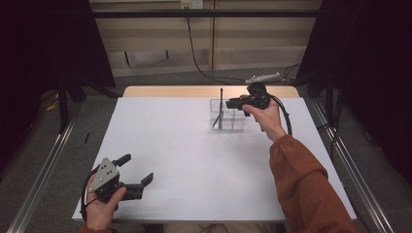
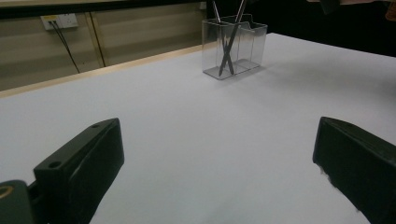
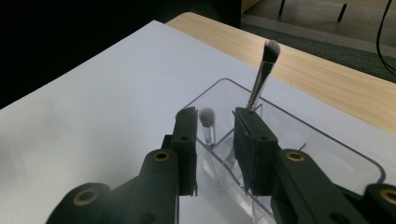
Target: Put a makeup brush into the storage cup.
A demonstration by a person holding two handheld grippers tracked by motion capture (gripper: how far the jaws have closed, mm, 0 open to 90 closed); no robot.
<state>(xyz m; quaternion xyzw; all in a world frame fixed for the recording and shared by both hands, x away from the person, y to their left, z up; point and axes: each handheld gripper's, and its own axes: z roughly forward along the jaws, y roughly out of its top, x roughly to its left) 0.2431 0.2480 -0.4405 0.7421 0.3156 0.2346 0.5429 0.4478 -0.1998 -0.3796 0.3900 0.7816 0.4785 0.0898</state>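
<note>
- Makeup brush [image 3: 207, 122]: stands in clear organizer [image 1: 227, 118], table's 1 o'clock; likely light, stiff, slick; take it below the tuft.
- Your right gripper [image 3: 214, 140]: jaws slightly apart, flanking that brush, not pressing.
- Your left gripper [image 1: 137, 175]: jaws wide apart, empty, 7 o'clock.

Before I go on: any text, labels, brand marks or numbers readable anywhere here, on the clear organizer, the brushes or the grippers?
None readable. The clear organizer, the brushes, the left gripper and right gripper show no print. The wall socket bears no legible marking.
</note>
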